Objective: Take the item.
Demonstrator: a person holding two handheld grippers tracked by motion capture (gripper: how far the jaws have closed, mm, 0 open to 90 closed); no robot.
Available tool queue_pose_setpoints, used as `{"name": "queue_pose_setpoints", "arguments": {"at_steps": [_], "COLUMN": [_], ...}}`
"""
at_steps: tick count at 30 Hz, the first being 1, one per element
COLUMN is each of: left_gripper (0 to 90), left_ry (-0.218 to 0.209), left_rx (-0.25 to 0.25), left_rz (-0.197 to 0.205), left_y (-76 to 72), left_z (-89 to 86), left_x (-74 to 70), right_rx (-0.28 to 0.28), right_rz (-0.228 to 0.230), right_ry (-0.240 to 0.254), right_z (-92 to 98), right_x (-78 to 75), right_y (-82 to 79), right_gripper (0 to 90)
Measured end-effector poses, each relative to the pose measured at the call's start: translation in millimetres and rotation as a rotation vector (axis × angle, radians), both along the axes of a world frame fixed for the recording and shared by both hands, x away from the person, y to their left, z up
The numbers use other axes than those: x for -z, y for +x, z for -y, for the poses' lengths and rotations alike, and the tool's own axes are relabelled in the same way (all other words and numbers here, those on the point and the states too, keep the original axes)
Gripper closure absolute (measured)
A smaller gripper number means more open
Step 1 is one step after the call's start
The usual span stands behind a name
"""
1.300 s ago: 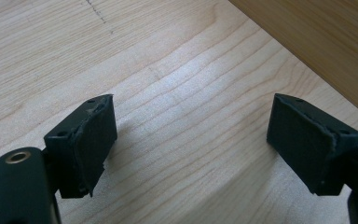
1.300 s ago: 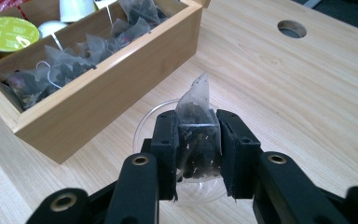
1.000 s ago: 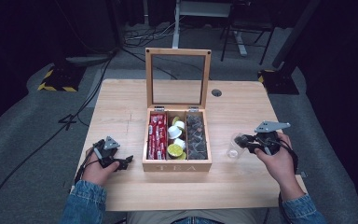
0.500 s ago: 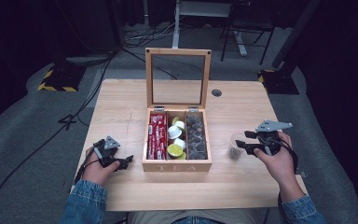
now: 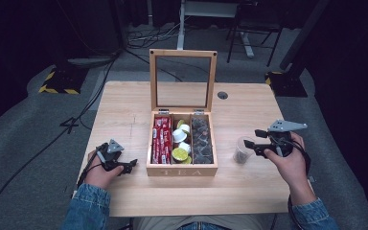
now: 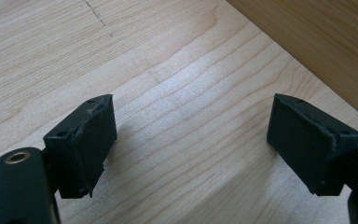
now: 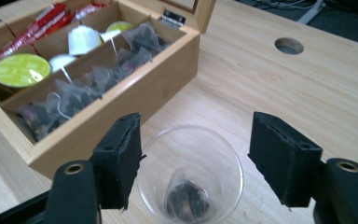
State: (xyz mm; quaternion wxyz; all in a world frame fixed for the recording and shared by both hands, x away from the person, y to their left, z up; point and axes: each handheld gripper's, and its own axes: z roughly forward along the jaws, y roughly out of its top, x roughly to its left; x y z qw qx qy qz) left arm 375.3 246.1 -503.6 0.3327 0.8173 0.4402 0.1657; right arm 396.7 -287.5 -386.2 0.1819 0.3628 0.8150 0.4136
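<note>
- Right gripper (image 5: 250, 143), jaws just opened, is held around a clear cup (image 5: 242, 150) right of the tea box (image 5: 182, 168), pads apart from it.
- Left gripper (image 5: 130, 164) is held open left of that box.

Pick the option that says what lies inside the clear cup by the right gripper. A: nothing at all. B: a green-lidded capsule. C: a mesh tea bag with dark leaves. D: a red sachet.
C: the right gripper view looks down into the clear cup and shows a mesh tea bag of dark leaves at its bottom, like the bags in the nearest compartment of the tea box.
</note>
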Motion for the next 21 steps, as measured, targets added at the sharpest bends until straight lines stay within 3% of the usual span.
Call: {"name": "queue_pose_setpoints", "arguments": {"at_steps": [6,16,21], "left_gripper": [16.1,16.6,16.5], "left_ry": [-0.002,-0.004,-0.001], "left_rx": [0.007,0.007,0.012], "left_rz": [0.001,0.002,0.002], "left_y": [1.0,3.5,6.1], "left_z": [-0.3,0.8,2.3], "left_x": [0.1,0.1,0.0], "right_rx": [0.024,0.017,0.03], "right_rz": [0.026,0.044,0.088], "right_ry": [0.057,0.056,0.059], "right_z": [0.8,-6.0,-17.2], "right_x": [-18.5,-37.5,-54.3], "right_y": [6.6,16.4,25.7], "right_gripper": [25.9,24.0,19.8]}}
